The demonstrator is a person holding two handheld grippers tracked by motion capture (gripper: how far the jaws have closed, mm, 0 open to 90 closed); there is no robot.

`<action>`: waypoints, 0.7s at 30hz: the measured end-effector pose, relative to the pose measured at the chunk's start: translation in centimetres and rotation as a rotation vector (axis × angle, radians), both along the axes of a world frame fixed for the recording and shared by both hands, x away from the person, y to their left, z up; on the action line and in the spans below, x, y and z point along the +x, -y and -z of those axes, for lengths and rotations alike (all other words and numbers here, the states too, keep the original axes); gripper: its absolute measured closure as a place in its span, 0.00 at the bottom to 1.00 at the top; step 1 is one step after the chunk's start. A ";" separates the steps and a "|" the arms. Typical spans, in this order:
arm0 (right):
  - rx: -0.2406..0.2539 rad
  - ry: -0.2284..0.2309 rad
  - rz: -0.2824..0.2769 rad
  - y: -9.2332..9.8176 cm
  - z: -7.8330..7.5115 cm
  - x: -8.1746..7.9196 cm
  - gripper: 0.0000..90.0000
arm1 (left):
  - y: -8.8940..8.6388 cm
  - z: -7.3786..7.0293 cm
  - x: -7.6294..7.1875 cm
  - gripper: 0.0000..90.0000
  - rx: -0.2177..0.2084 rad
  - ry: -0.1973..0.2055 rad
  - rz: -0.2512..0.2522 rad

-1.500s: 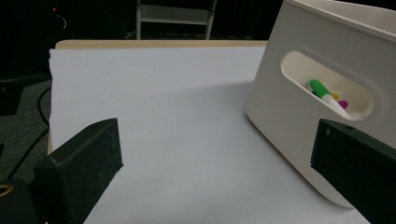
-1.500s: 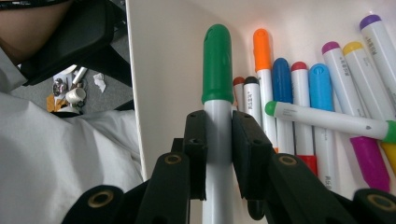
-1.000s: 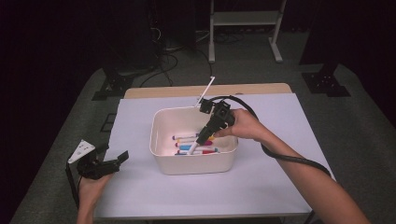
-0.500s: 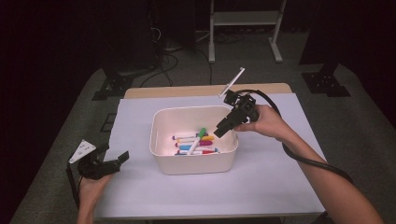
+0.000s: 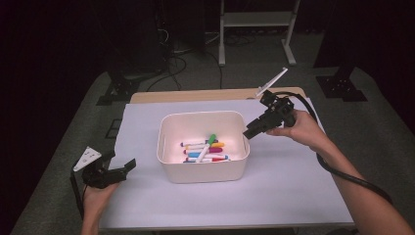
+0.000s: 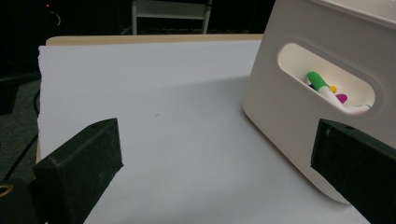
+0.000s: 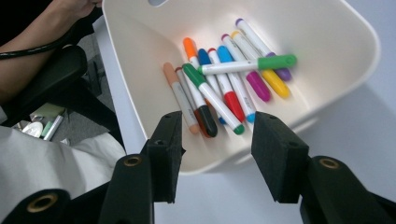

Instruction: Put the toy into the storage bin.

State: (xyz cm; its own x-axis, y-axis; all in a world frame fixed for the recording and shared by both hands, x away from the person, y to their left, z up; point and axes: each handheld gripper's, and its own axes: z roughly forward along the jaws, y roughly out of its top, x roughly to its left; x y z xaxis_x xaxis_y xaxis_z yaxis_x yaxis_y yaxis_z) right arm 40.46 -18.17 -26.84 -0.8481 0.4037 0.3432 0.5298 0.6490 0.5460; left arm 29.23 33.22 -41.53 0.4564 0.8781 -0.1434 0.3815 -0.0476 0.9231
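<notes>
A white bin [image 5: 203, 171] stands mid-table and holds several coloured markers [image 5: 203, 152]. A green-capped marker [image 5: 209, 142] lies across the others. My right gripper [image 5: 249, 131] hovers just outside the bin's right rim, tilted down toward it. Its jaws have just been opening and stand open with nothing between them. The right gripper view looks past the right gripper [image 7: 218, 122] into the bin [image 7: 327, 28], onto the green-capped marker [image 7: 252, 64]. My left gripper [image 5: 120, 161] rests open near the table's left front. In the left gripper view, the left gripper [image 6: 217, 140] faces the bin's handle slot [image 6: 327, 79].
A white sheet [image 5: 293, 196] covers the table, and the wooden edge [image 5: 195, 95] shows at the back. A black cable [image 5: 342, 171] trails from the right gripper along the forearm. A metal stand [image 5: 254, 19] and dark floor lie beyond the table.
The right gripper has drawn back out of the bin to the right and slightly up, with its jaws wider. The green-capped marker now lies uncovered on the pile. The left gripper has stayed put.
</notes>
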 end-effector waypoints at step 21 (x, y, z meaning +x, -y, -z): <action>0.066 -0.025 0.123 7.0 3.8 -1.4 0.51 | 0.3 0.0 -0.4 0.01 0.015 -0.002 -0.002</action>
